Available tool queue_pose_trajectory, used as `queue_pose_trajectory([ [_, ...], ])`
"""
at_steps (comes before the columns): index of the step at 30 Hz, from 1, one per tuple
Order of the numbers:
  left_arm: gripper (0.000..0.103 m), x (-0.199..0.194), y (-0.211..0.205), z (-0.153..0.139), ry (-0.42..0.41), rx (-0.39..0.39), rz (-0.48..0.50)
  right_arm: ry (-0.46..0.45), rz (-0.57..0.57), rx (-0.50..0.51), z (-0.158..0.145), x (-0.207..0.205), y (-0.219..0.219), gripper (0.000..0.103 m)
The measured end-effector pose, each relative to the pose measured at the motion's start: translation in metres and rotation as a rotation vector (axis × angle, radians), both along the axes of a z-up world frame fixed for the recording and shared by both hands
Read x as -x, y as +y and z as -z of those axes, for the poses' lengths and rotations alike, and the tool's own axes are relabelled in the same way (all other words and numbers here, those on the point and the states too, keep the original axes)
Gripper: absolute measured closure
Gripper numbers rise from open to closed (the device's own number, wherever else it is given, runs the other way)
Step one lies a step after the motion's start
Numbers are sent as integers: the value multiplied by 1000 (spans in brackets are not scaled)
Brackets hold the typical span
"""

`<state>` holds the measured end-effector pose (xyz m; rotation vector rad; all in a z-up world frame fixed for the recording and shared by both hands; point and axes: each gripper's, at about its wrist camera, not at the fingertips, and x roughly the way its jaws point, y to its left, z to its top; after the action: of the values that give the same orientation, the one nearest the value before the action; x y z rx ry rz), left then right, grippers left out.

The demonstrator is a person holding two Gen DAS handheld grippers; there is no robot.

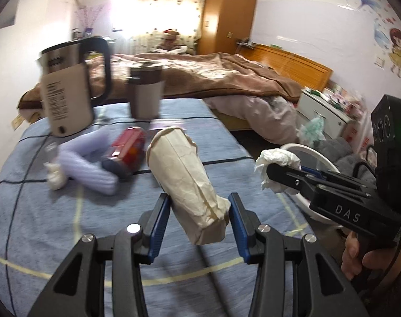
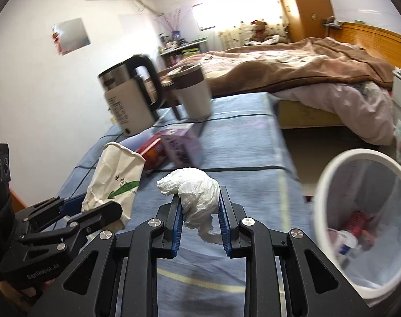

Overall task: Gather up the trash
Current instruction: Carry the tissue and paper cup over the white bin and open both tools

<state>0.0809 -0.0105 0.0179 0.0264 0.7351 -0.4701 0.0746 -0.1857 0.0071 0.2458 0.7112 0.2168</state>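
The left hand-held gripper (image 1: 200, 208) is clamping a crumpled paper cup (image 1: 184, 182) above the blue-clothed table (image 2: 242, 142). The right hand-held gripper (image 2: 199, 203) is pinching a wadded tissue (image 2: 195, 190) beside the white trash bin (image 2: 329, 174). A kettle (image 1: 68, 89), mug (image 1: 146, 92) and red can (image 1: 127, 149) are standing behind.

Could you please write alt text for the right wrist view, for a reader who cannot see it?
The right gripper pinches a crumpled white tissue above a blue tablecloth, with a white bin holding trash at right. At left, the left gripper holds a crushed paper cup; a kettle and mug stand behind.
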Motion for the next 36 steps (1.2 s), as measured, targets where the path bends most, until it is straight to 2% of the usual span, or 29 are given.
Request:
queue_pose_trajectory([
  [16,56,7,-124,2,6,-2,225,17,233,40,2,37,-121,78],
  [28,55,3,-184,18,31,-18,310,94,369,96,27,41,-178,78],
  [36,53,0,-216,31,54,-49,337,155,411,108,47,34,-203,77],
])
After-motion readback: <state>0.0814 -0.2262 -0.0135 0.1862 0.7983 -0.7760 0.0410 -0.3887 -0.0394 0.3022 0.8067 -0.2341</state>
